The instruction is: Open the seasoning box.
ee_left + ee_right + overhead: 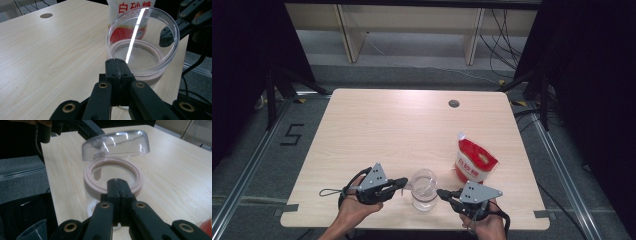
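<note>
A clear glass jar (423, 196) with a pale pink sealing ring (113, 178) stands near the table's front edge. Its clear lid (116, 143) is tipped up over the mouth, and from the left gripper view the lid (142, 37) stands on edge. My left gripper (404, 183) is shut and empty, its tips (117, 61) just short of the jar's left side. From the other side my right gripper (441, 192) points at the jar, also shut and empty, its tips (117, 181) close to the pink ring. A red and white sugar pouch (475, 162) stands behind and to the right of the jar.
The light wooden table (377, 130) has a round cable hole (454, 103) at the back. A small clear funnel-like cup (32, 233) sits low beside my right gripper. Dark curtains and metal floor rails flank the table.
</note>
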